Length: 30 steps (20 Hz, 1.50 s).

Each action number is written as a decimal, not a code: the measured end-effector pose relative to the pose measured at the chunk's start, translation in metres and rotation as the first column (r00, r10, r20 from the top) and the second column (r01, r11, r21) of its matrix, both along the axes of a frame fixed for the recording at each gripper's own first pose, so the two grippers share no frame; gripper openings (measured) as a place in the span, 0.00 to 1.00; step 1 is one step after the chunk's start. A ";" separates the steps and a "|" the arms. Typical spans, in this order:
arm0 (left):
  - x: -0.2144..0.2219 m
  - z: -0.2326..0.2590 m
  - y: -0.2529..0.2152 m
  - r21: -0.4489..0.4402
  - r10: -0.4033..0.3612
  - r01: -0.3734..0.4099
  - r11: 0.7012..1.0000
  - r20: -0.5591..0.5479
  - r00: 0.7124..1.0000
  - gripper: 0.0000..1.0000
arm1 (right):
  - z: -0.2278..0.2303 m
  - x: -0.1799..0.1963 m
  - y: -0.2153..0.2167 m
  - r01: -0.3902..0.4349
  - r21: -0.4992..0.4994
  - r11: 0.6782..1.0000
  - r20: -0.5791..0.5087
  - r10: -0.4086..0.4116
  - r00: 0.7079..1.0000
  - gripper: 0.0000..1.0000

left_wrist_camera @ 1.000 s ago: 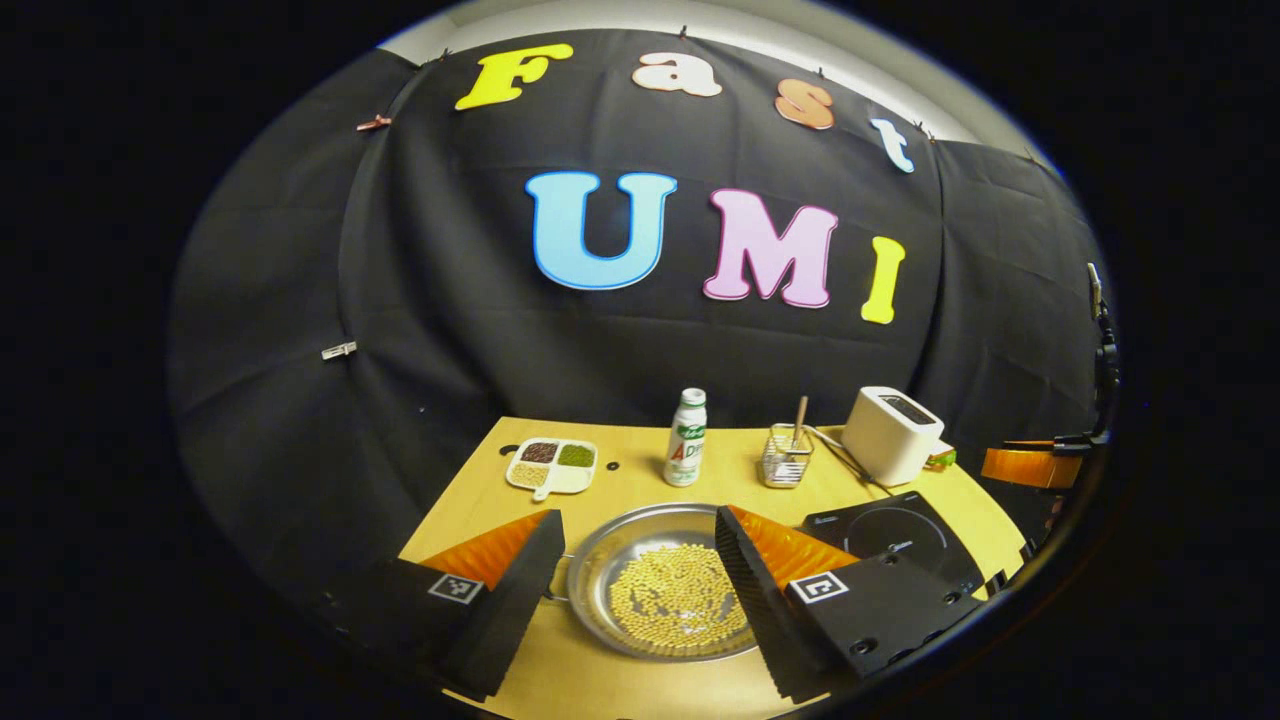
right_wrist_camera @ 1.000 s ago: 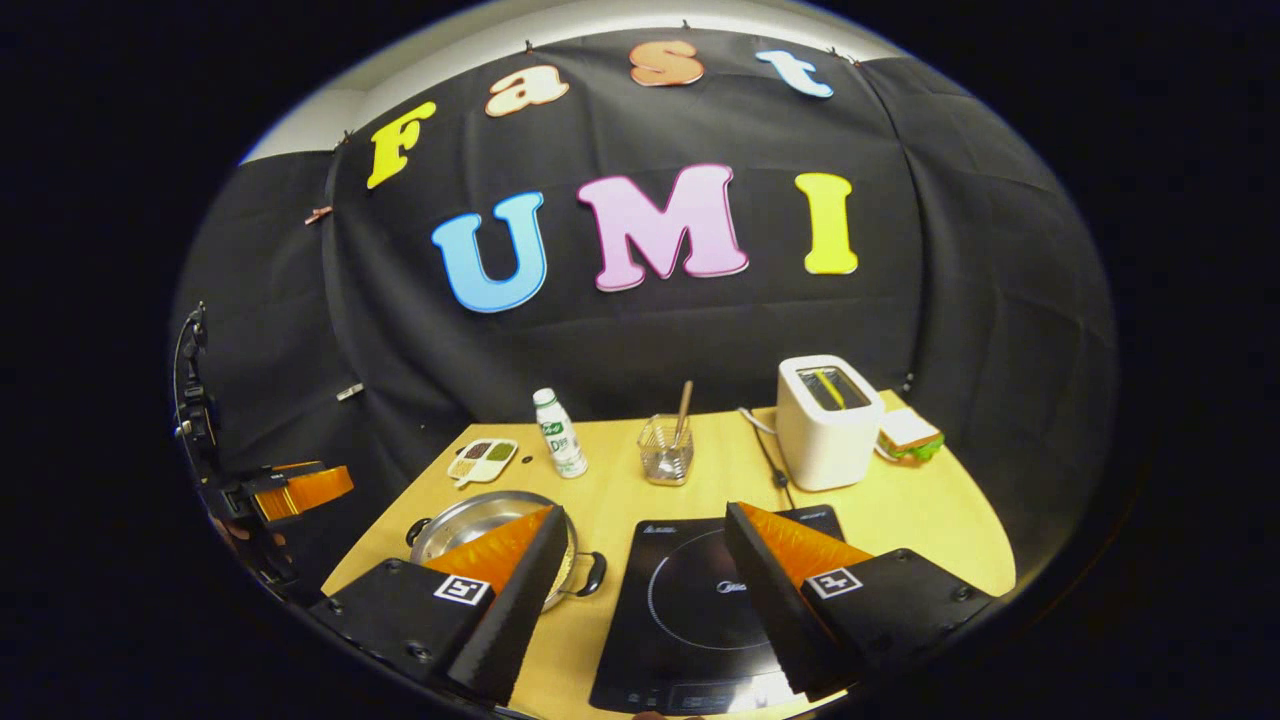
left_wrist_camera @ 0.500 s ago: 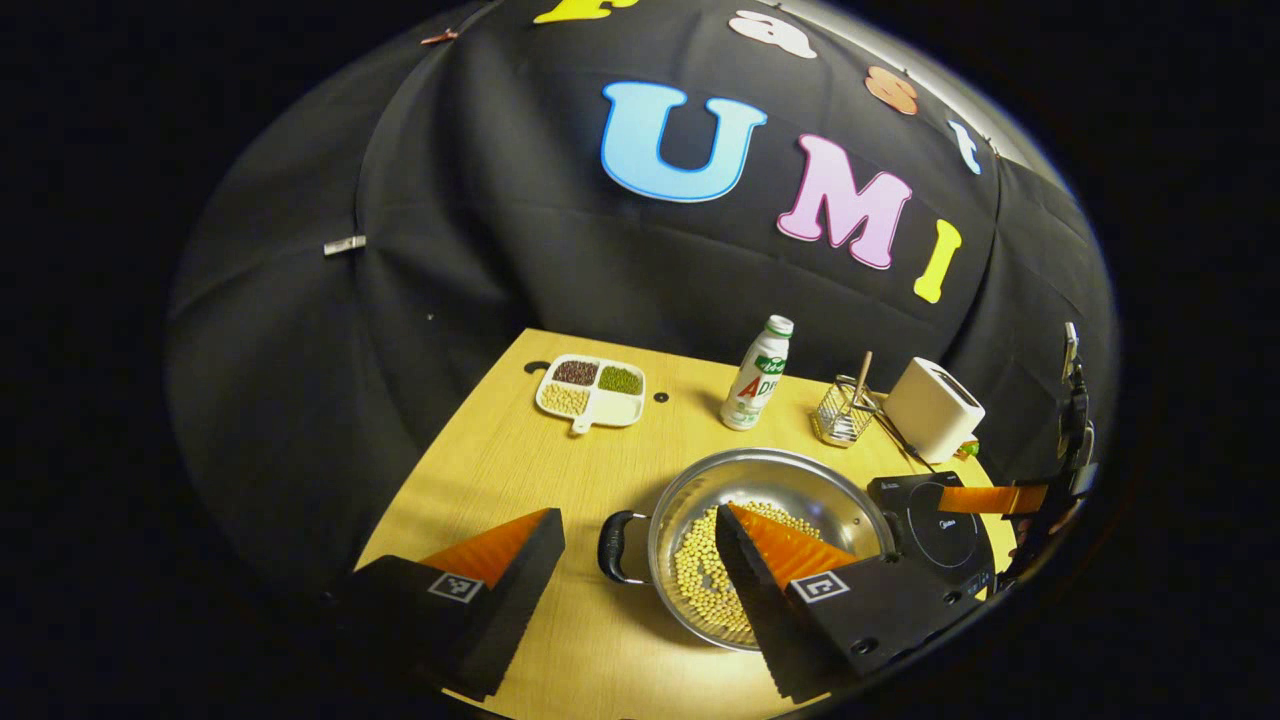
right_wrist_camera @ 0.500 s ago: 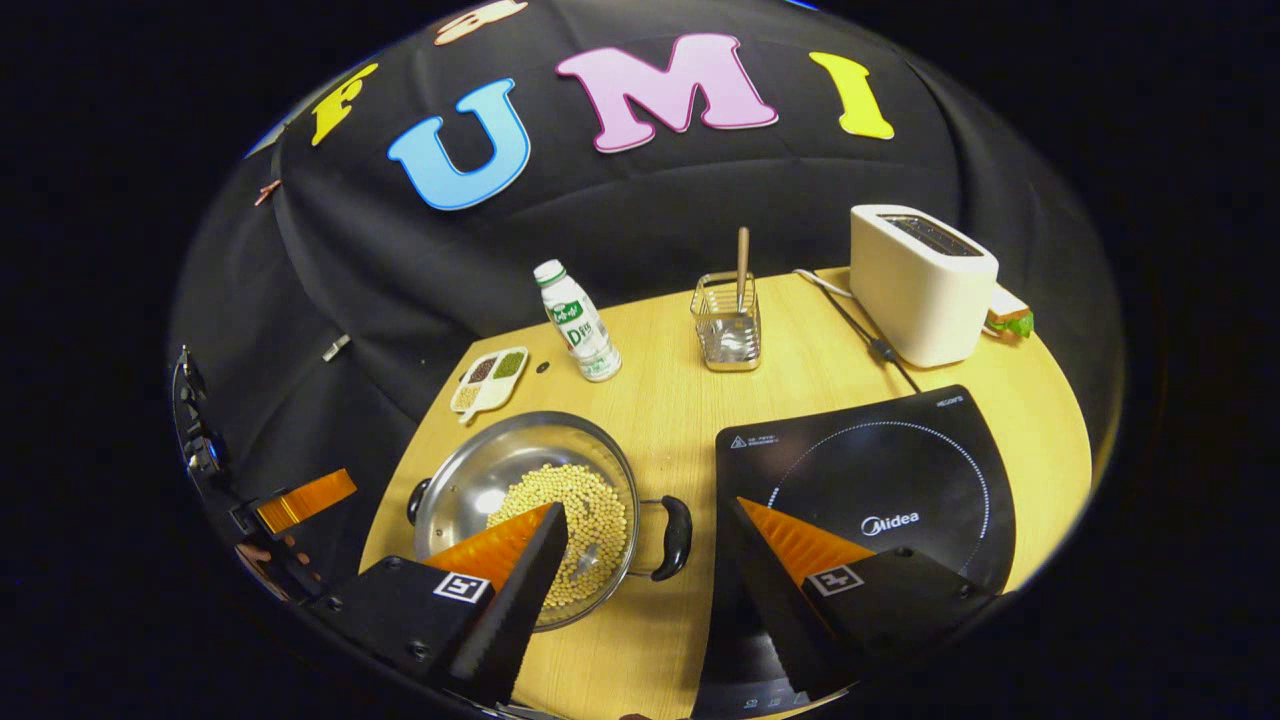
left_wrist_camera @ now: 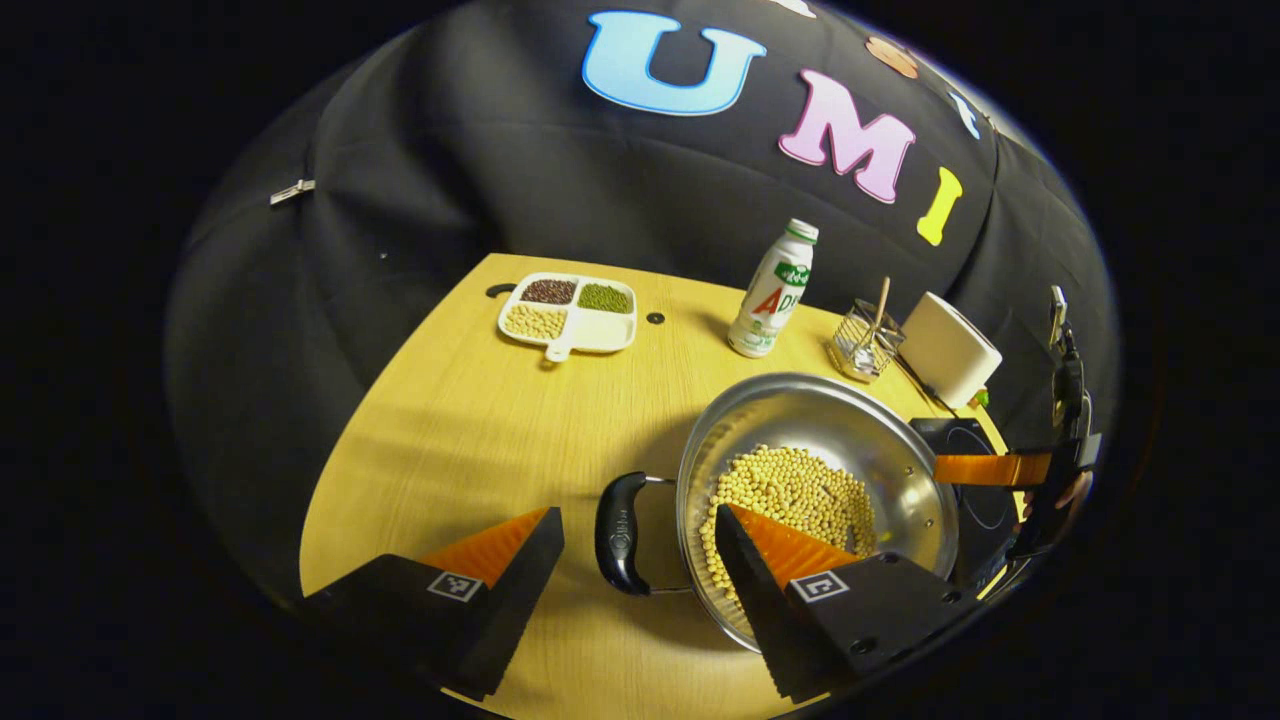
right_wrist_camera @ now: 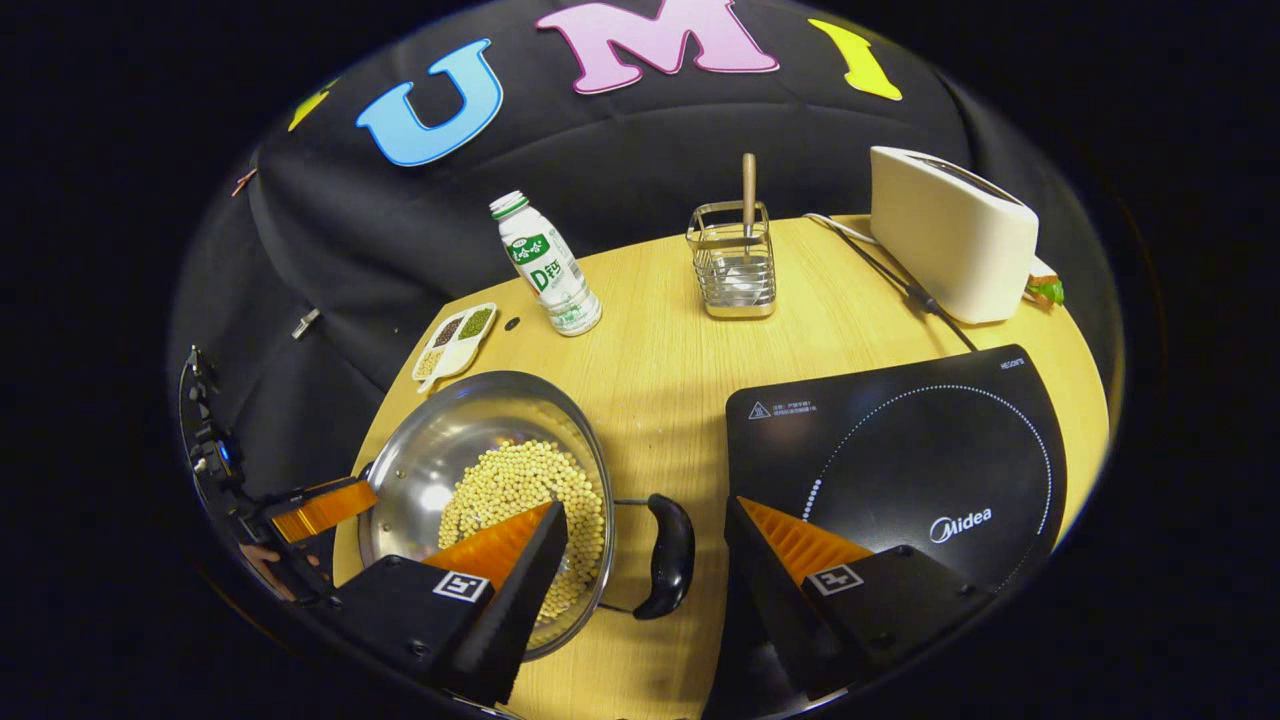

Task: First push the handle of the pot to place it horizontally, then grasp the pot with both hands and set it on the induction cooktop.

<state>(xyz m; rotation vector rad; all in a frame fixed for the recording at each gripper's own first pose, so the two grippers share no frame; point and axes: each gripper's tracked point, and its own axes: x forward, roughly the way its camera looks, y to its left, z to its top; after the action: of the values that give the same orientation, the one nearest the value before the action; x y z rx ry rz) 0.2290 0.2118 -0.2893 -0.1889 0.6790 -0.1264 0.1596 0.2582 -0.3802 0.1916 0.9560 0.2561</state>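
A steel pot holding yellow soybeans sits on the wooden table, left of the black induction cooktop. In the left gripper view, the pot's black left handle lies between the spread fingers of my left gripper, which is open. In the right gripper view, the same pot shows its right handle between the fingers of my right gripper, also open. Neither handle is touched. Each view catches the other gripper's orange finger at the pot's far side.
At the back of the table stand a white bottle, a sectioned dish of beans, a wire basket with a wooden stick, and a white toaster whose cord runs toward the cooktop.
Both grippers have tipped down and come in closer to the pot. Each one now straddles a handle. The pot itself has stayed put.
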 end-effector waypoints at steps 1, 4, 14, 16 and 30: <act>0.004 -0.008 -0.002 0.005 -0.025 0.025 1.000 -0.019 1.000 0.96 | -0.002 0.003 0.003 0.001 0.006 1.000 0.008 -0.001 1.000 0.99; 0.014 -0.031 -0.003 0.016 -0.062 0.063 0.998 -0.068 0.996 0.95 | -0.011 -0.003 0.017 -0.021 0.036 0.999 -0.043 0.023 0.999 0.99; 0.023 -0.052 -0.003 0.021 -0.125 0.129 0.991 -0.119 0.985 0.77 | -0.055 -0.021 0.028 -0.098 -0.064 0.993 -0.161 0.087 0.983 0.74; 0.021 -0.053 -0.001 0.003 -0.123 0.124 0.992 -0.115 0.986 0.73 | -0.062 -0.020 0.026 -0.092 -0.084 0.992 -0.164 0.078 0.983 0.68; -0.006 -0.054 0.009 -0.016 -0.009 0.007 1.000 -0.142 0.990 0.64 | -0.062 -0.029 0.036 -0.115 -0.073 0.991 -0.164 0.102 0.981 0.61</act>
<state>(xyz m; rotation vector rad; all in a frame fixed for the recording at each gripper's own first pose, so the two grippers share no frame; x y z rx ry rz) 0.2226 0.2211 -0.3435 -0.2112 0.8209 -0.1265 0.1306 0.2942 -0.4420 0.0855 1.1359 0.3048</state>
